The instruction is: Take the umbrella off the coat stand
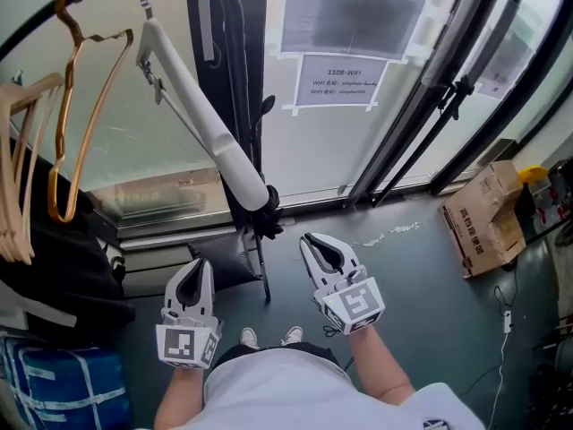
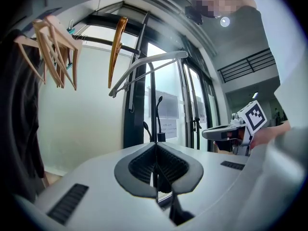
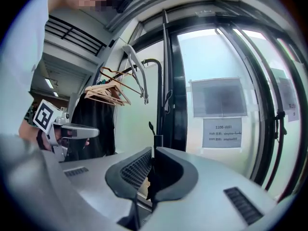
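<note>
The black coat stand pole [image 1: 253,141] rises in front of me, with short black hooks [image 1: 269,215] on it. The pole [image 2: 150,105] also shows straight ahead in the left gripper view and in the right gripper view [image 3: 162,109]. I cannot pick out an umbrella for certain; a dark clump sits by the lower hook. My left gripper [image 1: 195,271] is shut and holds nothing, low and left of the pole. My right gripper [image 1: 320,245] is shut and holds nothing too, just right of the pole. Each gripper's own view shows its jaws pressed together, left gripper [image 2: 155,148], right gripper [image 3: 151,150].
A white hanger [image 1: 201,115] slants off the black rail, close to the pole. Wooden hangers [image 1: 22,168], an amber hanger [image 1: 67,106] and a black garment [image 1: 54,267] hang at left. A blue bag [image 1: 63,392] lies bottom left, a cardboard box [image 1: 483,218] at right. Behind is a glass wall with paper notices [image 1: 345,81].
</note>
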`<move>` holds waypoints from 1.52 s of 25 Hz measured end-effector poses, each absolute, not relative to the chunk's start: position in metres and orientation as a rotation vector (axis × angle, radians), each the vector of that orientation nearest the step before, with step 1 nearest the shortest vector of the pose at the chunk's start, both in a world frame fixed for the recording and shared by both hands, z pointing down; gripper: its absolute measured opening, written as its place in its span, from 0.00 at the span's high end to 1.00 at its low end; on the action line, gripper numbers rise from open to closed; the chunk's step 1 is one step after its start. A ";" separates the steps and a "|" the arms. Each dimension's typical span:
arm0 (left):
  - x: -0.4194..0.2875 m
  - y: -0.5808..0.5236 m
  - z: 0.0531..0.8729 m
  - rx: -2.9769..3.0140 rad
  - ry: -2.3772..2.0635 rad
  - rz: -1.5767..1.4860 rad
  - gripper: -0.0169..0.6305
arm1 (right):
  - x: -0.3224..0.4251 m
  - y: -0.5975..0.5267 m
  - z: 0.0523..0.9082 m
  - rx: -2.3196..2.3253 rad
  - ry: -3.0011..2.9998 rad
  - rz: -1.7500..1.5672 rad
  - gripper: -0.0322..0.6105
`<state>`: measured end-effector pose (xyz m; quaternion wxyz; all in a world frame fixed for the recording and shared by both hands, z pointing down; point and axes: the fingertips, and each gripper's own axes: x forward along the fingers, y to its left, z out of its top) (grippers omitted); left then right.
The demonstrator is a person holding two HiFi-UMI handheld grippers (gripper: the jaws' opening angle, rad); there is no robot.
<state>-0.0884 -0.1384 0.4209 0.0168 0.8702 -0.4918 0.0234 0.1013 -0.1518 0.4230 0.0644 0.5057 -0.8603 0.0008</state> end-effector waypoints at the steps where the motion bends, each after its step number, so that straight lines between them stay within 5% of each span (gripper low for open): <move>1: -0.090 -0.137 0.421 2.698 -1.538 0.080 0.93 | 0.099 -0.156 0.428 1.513 -2.596 0.007 0.92; 3: -0.096 -0.133 0.424 2.676 -1.561 0.095 0.93 | 0.094 -0.165 0.440 1.482 -2.588 0.024 0.91; 6: -0.104 -0.127 0.429 2.645 -1.592 0.127 0.93 | 0.085 -0.182 0.462 1.427 -2.582 0.073 0.73; 14: -0.130 -0.111 0.432 2.574 -1.695 0.180 0.93 | 0.074 -0.234 0.514 1.376 -2.548 0.186 0.61; 22: -0.150 -0.103 0.432 2.516 -1.772 0.225 0.93 | 0.067 -0.273 0.565 1.354 -2.463 0.260 0.40; 35: -0.174 -0.094 0.429 2.417 -1.891 0.230 0.93 | 0.031 -0.312 0.609 1.167 -2.465 0.385 0.33; 37: -0.178 -0.093 0.429 2.399 -1.907 0.227 0.93 | 0.028 -0.313 0.610 1.159 -2.450 0.361 0.36; 38: -0.179 -0.093 0.429 2.392 -1.913 0.223 0.93 | 0.028 -0.314 0.609 1.167 -2.440 0.343 0.46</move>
